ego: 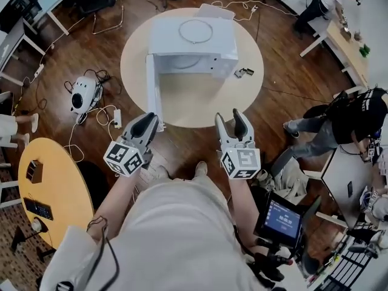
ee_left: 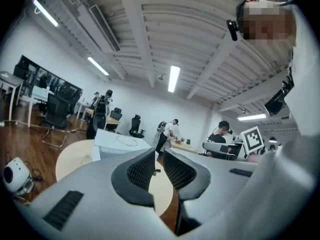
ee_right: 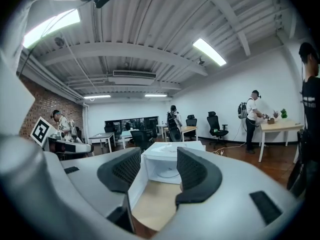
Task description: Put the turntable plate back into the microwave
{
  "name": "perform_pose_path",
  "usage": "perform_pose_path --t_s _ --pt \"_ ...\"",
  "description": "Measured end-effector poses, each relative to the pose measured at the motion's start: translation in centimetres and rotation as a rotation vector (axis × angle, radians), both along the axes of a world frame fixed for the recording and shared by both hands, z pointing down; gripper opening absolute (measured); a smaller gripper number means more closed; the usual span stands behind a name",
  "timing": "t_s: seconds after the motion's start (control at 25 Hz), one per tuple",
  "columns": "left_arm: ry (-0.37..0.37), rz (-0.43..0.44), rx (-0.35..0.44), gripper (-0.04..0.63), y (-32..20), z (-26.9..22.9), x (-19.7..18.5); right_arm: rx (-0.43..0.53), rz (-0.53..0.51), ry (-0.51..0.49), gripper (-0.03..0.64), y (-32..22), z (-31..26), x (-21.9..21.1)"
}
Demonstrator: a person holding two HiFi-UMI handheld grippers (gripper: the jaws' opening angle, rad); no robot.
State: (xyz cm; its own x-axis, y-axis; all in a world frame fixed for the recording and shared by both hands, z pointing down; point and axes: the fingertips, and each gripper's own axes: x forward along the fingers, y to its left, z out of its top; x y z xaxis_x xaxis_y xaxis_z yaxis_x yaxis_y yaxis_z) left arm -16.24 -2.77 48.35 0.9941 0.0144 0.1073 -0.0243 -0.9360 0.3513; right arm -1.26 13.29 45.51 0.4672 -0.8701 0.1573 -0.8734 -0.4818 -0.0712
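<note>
Inspection from the remote station. The white box-shaped microwave [ego: 194,47] stands on the round pale wooden counter [ego: 242,83]. Its white door [ego: 151,86] is swung fully open to the left in the head view, so the cavity faces me and is free for loading.

Task item: a thin circular outline [ego: 195,32] lies flat on the microwave's top panel. I judge this to be the clear glass turntable plate, parked there to keep it out of the cavity opening. A second round shape [ee_right: 166,174] shows on the cavity floor in the right gripper view. I cannot tell whether it is a roller ring or a plate already seated.

The left hand-held gripper [ego: 147,123] has its jaws nearly together, with only a narrow slit between the ribbed pads and nothing in it. The right hand-held gripper [ego: 231,123] is released wide and empty, and the cavity shows through its gap. Both are held close to my body, well short of the counter, pointing roughly level at the microwave and touching nothing.

Judgement: if the plate is the item on top, no grasp has begun. The left jaws must widen before they can take a rim. Smooth glass may slip in the pads, and the plate could clip the door edge or the cavity lip on entry.
</note>
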Motion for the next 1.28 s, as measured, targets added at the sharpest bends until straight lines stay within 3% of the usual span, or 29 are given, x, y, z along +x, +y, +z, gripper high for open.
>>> perform_pose_path --t_s 0.2,0.36,0.6,0.88,1.0,1.16,1.28 --pt "0.113 0.011 0.084 0.038 -1.2 -6.6 -1.9 0.020 0.001 0.082 0.232 0.5 -5.3 -2.2" --pt "0.147 0.011 0.105 0.038 -2.2 -8.1 -4.3 0.002 0.031 0.146 0.232 1.5 -6.8 -4.4" --pt "0.126 -0.007 0.088 0.038 -3.6 -5.3 -8.5 -0.044 0.039 0.173 0.231 2.8 -5.2 -8.6" --pt "0.048 -0.035 0.082 0.038 -4.4 -0.5 -10.2 -0.029 0.020 0.092 0.230 3.5 -1.2 -9.9" --pt "0.042 -0.076 0.082 0.038 -4.0 -0.4 -10.3 -0.034 -0.016 0.108 0.229 3.4 -1.5 -9.3" --pt "0.088 -0.124 0.076 0.038 -1.4 -3.0 -10.3 -0.008 -0.040 0.134 0.224 5.3 -2.0 -7.4" --pt "0.069 -0.145 0.080 0.038 0.7 -3.1 -9.5 0.005 -0.028 0.121 0.224 7.5 -1.3 -5.6"
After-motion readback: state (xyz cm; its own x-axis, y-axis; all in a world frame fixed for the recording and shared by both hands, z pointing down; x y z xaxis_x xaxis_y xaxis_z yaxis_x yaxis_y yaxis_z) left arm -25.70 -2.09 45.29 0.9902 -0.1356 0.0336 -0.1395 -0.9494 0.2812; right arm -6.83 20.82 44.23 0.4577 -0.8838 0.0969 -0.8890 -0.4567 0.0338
